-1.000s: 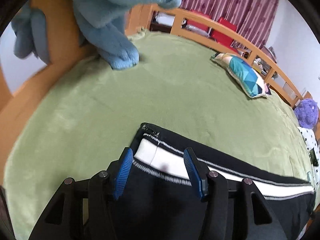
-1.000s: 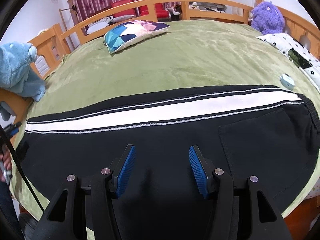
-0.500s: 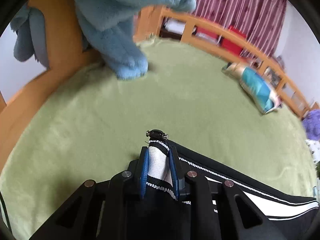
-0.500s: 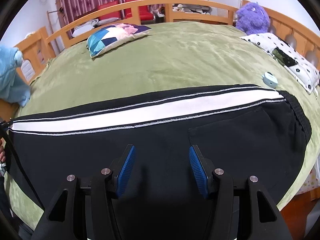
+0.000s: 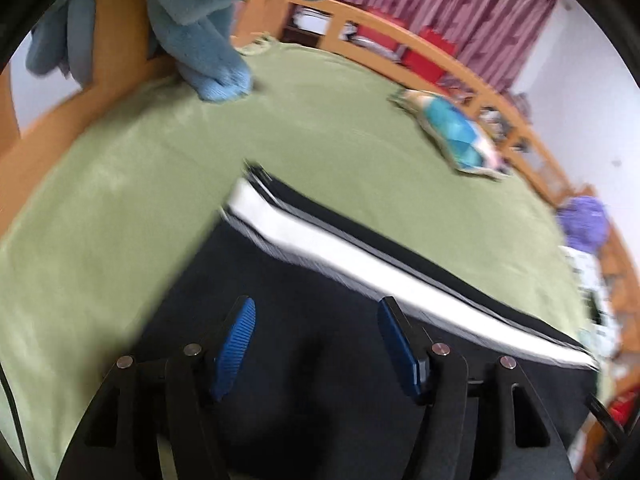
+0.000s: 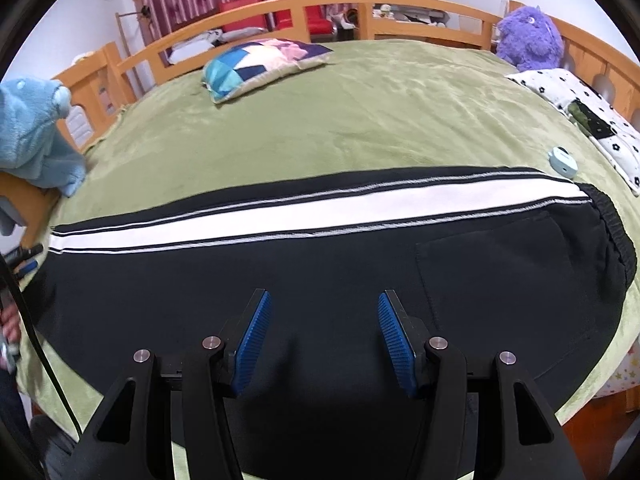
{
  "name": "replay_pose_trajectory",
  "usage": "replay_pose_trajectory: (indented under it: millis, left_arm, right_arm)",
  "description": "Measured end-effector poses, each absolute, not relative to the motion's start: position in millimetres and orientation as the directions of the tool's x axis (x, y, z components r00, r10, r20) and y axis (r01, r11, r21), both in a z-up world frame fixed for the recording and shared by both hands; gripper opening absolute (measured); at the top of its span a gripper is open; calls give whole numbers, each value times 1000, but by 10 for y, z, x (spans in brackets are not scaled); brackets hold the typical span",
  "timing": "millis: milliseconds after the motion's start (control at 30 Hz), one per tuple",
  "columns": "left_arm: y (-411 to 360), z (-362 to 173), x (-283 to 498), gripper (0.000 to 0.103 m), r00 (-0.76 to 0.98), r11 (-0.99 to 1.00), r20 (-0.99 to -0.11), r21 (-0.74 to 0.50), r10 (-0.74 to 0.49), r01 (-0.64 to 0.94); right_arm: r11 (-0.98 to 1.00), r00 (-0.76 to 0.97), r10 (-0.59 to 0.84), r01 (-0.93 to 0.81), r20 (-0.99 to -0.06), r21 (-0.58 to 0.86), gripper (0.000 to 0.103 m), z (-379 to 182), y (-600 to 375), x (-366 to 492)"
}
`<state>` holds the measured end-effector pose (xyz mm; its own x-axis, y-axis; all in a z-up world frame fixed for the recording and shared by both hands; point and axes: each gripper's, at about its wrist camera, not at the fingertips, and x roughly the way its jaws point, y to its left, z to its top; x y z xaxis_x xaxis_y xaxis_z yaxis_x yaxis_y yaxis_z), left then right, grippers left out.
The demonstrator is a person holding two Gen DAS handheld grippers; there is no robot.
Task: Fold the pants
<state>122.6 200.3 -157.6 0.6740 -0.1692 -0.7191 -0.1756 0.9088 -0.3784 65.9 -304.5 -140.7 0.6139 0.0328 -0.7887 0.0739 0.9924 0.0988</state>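
Both hand-held grippers, left [image 5: 314, 338] and right [image 6: 322, 336], gape above flat pants [image 6: 320, 264].

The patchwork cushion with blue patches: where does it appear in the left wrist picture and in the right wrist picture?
Left wrist: the patchwork cushion lies upper right on the green bedspread, near the wooden bed rail.
Right wrist: it lies upper left of centre, before the same rail.
Shared landmark: the white stripe of the black pants, nearer the camera than the cushion in both views.
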Motion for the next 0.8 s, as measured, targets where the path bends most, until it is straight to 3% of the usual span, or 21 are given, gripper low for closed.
replay_pose_trajectory:
  millis: [267,600,700,767,800]
  left_arm:
    - [2235,-1996,228,61,667,798,-713,-523,-218,-299]
    - [2575,-2267,499,60,681,712,-690,-604,-245,-357]
    - [2663,-2266,573,52,689,698,-696,-595,-200,-398]
    - [2730,-2285,619,38,691,687,-708,-574,-145,-445]
    - [2762,-2309,643,36,694,676,-708,-578,-135,-457]
  right_arm:
    - [994,639,38,57,-768,96,55,-1289,-2896,478]
    - [987,666,33,98,-745,131,55,-1161,-3029,261]
    - [983,672,14,127,-740,134,55,-1159,-3140,188]
    - [979,671,5,148,-742,140,56,-1179,-3222,153]
    - [977,668,2,157,-744,144,56,-1196,-3264,141]
